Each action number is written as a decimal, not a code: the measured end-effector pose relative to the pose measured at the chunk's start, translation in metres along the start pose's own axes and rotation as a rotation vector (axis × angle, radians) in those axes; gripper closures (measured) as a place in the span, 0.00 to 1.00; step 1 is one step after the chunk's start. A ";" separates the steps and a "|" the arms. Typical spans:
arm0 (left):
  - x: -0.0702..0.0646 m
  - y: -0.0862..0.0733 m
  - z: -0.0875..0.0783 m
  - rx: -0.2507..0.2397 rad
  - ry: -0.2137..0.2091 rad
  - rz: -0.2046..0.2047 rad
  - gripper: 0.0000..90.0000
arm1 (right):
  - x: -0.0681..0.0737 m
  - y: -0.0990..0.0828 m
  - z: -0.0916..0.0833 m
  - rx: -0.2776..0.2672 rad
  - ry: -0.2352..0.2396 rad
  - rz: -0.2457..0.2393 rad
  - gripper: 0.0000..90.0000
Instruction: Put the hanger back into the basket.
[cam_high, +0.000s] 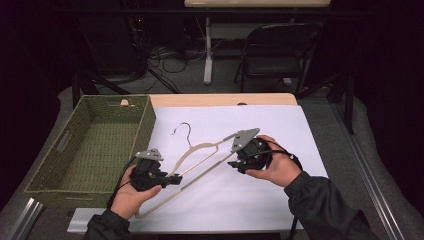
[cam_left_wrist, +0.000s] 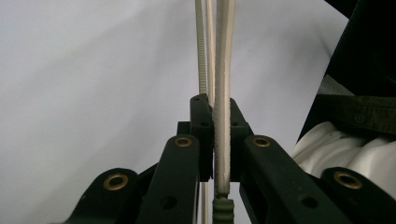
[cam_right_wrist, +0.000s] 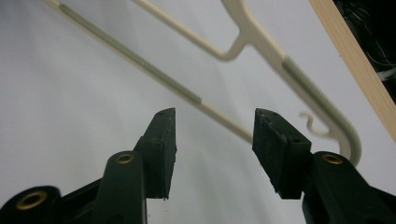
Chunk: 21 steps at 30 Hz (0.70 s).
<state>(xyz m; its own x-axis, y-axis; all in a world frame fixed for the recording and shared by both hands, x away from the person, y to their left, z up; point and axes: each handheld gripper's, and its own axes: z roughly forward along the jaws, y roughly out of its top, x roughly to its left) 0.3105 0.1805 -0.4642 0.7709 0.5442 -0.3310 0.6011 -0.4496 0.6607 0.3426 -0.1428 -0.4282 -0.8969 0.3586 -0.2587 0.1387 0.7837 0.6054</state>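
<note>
A woven green basket (cam_high: 90, 145) sits at the bench's (cam_high: 220, 99) left edge, rectangular, w/ slot handles in its walls, its near corner just beside the person's left hand (cam_high: 131, 195). A white sheet (cam_high: 235, 195) covers most of the bench, w/ a strip of pale wood bare along the far edge and open sheet to the right of the hands. The left tool (cam_high: 172, 180) is clamped on a cream plastic hanger (cam_high: 200, 155); in the left gripper view the jaws pinch a thin, slightly rough cream bar (cam_left_wrist: 222, 140) edge-on. The hanger lies at mid-sheet, running diagonally from lower left to upper right, its dark wire hook (cam_high: 184, 131) pointing toward the far edge. Ribbed grey-green grip strips (cam_right_wrist: 140, 60) line its bars. The right tool (cam_high: 234, 163), held in the right hand (cam_high: 275, 167), stands apart, its jaws spread just short of the hanger's lower bar. Beyond the bench: a folding chair (cam_high: 277, 50) and cables on the floor.
</note>
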 end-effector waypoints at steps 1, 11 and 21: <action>-0.001 0.001 -0.010 -0.009 0.018 0.005 0.97 | -0.001 -0.003 -0.004 -0.003 -0.005 0.010 0.55; -0.007 0.007 -0.065 -0.048 0.094 0.029 0.97 | -0.005 -0.020 -0.013 0.002 -0.029 0.055 0.55; 0.008 0.004 -0.116 -0.082 0.196 0.021 0.97 | -0.010 -0.033 -0.017 0.012 -0.037 0.101 0.54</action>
<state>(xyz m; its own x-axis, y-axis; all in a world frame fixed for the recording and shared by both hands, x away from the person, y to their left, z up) 0.2953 0.2652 -0.3860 0.7226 0.6663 -0.1843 0.5597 -0.4074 0.7216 0.3398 -0.1807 -0.4334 -0.8621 0.4542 -0.2249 0.2326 0.7488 0.6206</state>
